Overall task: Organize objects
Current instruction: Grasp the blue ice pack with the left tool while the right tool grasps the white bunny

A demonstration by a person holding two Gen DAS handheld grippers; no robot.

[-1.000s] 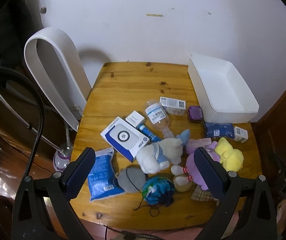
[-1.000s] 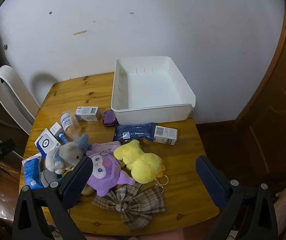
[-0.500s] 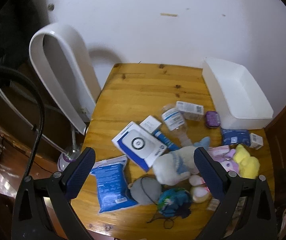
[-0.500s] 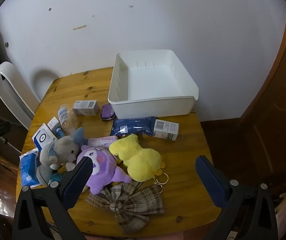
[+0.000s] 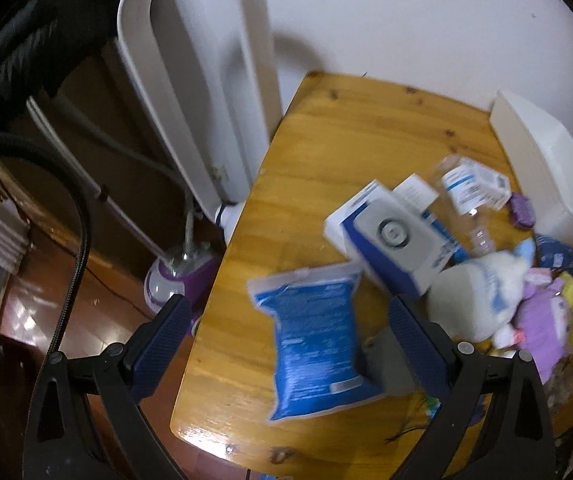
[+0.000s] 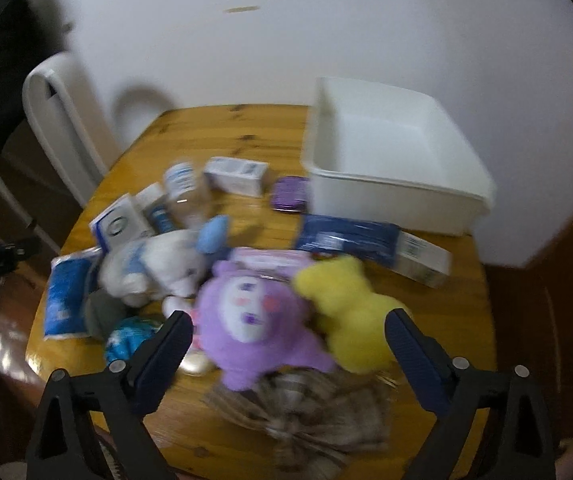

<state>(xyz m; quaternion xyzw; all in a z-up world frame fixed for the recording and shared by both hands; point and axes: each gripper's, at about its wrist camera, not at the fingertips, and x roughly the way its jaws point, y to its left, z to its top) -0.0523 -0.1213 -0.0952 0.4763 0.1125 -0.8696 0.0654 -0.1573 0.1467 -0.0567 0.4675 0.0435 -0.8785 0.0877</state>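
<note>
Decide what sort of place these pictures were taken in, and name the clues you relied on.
Probably a room in a home. A small wooden table stands against a plain white wall, cluttered with plush toys such as the purple plush; beside it, on a wooden floor, stands what looks like a garment steamer.

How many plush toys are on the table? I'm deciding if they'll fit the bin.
3, clustered near the front edge: white plush leftmost, purple plush in the middle, yellow plush rightmost. Others may be hidden.
</note>
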